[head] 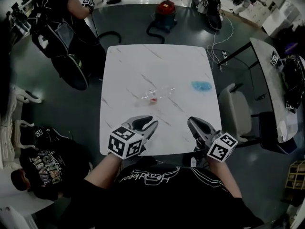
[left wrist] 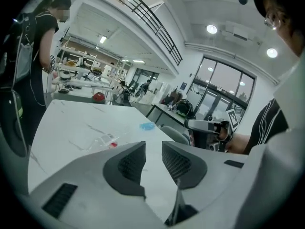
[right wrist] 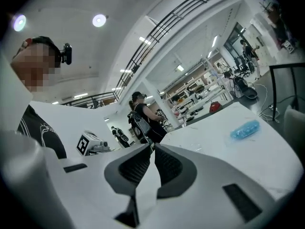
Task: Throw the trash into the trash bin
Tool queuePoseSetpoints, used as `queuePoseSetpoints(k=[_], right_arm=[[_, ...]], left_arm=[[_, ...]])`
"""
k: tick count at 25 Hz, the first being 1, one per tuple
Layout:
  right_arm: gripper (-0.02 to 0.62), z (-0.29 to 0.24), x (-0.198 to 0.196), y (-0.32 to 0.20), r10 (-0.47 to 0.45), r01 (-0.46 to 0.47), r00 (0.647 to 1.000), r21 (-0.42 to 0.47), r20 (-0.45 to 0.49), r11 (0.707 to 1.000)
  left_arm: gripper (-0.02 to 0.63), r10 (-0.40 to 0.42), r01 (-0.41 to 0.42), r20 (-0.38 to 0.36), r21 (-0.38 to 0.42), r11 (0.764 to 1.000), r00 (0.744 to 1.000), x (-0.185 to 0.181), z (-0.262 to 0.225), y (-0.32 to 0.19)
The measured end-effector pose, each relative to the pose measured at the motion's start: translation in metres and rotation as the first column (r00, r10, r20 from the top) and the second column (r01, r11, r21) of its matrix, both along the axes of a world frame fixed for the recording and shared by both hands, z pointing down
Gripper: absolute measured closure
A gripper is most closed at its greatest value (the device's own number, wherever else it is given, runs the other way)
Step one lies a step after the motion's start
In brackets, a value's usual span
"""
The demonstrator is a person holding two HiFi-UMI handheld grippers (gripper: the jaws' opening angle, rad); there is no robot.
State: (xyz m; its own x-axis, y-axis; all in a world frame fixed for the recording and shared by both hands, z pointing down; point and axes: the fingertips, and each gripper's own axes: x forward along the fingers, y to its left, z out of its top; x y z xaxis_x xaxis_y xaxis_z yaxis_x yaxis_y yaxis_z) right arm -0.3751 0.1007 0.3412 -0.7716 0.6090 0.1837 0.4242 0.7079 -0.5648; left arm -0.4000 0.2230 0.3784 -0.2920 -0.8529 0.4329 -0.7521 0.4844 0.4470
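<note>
The person is standing at the six o'clock edge of the white marble-patterned table [head: 143, 61], holding both tools low over its near edge. The left gripper [head: 152, 122], at about seven o'clock, is keeping its jaws released, a clear gap between the pads and nothing in it. The right gripper [head: 191, 121], at about five o'clock, is keeping its jaws clenched on nothing. A crumpled clear plastic piece [head: 155, 95] with a red bit on it is lying near the table's middle, and a crumpled blue wrapper [head: 201, 86] is lying apart from it toward three o'clock. A pale chair [head: 233, 111] is sitting beside the three o'clock edge.
</note>
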Motion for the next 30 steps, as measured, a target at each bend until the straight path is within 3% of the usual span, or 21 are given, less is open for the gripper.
queuePoseSetpoints(k=[4,9,14,19,26,30], right_arm=[[0.560,0.016,-0.022,0.012,0.021,-0.022,0.999,-0.014,-0.039,1.000],[0.560,0.031,-0.036,0.018,0.052,-0.052,0.996,0.000,-0.075,0.999],[0.560,0.048,-0.040,0.010,0.109,-0.116,0.983,-0.043,-0.144,0.992],[0.560,0.057,-0.046,-0.003,0.152,-0.162,0.970,-0.040,-0.188,0.986],[0.560,0.067,-0.042,-0.023,0.211,-0.221,0.952,-0.021,-0.223,0.975],[0.560,0.070,-0.035,-0.037,0.252,-0.264,0.938,-0.020,-0.238,0.964]], left_arm=[[0.468,-0.022,0.023,0.023,-0.040,0.999,0.999,-0.035,0.022,0.027],[0.376,0.007,-0.002,0.036,-0.144,0.990,0.999,-0.067,0.065,0.050],[0.374,0.106,-0.076,0.096,-0.269,0.960,0.990,-0.085,0.102,0.059],[0.374,0.137,-0.100,0.097,-0.313,0.944,0.986,-0.109,0.125,0.058],[0.382,0.242,-0.167,0.125,-0.433,0.886,0.962,-0.128,0.159,0.055],[0.419,0.308,-0.218,0.127,-0.465,0.858,0.943,-0.125,0.172,0.051]])
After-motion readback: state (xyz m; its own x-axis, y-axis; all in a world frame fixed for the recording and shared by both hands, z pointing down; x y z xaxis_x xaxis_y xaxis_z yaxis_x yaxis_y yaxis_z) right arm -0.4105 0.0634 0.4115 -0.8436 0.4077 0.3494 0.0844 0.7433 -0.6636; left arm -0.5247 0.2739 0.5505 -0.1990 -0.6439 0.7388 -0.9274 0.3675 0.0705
